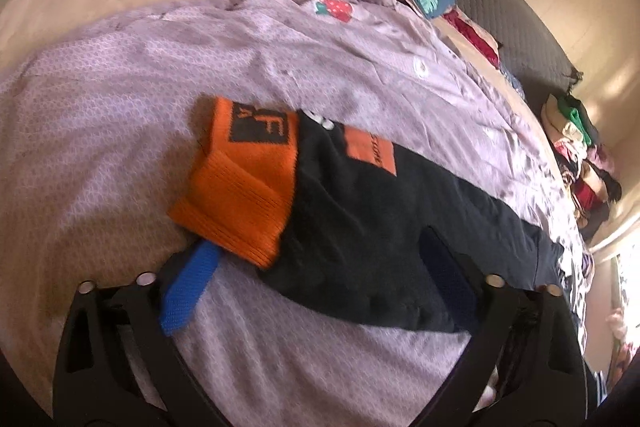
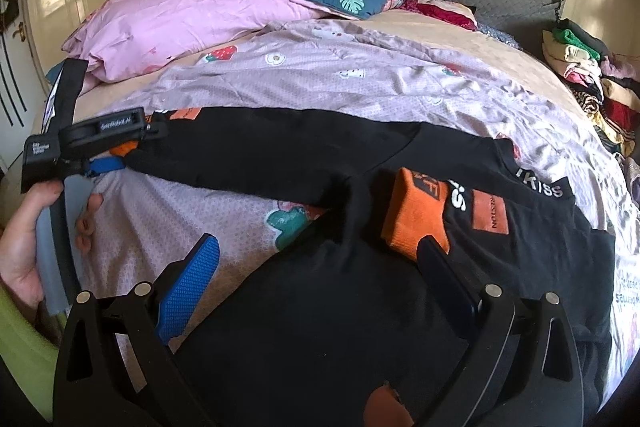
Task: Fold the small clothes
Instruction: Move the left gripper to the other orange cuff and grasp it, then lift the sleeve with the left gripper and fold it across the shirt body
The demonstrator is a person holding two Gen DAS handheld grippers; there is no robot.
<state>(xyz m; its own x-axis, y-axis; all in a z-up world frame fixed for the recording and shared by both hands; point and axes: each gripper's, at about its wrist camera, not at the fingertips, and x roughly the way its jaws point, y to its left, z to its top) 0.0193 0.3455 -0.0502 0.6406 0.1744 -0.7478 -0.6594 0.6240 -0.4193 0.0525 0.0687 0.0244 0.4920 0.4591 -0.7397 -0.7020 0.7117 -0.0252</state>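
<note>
Black garment [image 2: 320,327] with orange cuffs [image 1: 240,187], spread on lilac bedsheet [image 1: 100,107]. Left gripper [image 1: 320,291] fingers spread around one cuff, unclamped. Right gripper [image 2: 324,267] fingers likewise apart over the cloth.

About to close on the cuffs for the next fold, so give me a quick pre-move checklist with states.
1. Left gripper jaws open around the sleeve end: ok, the orange cuff lies ahead, pads not pressing.
2. Right gripper jaws open over the black top: ok, nothing pinched.
3. Second orange cuff near the right gripper's far finger: ok, in plain view.
4. Top flat on the lilac sheet: not ok, the fabric bunches near the sleeves.
5. Fold path free of the pink duvet and the clothes pile: ok, both sit apart.
6. Fabric layers under the cuffs: cannot tell.
</note>
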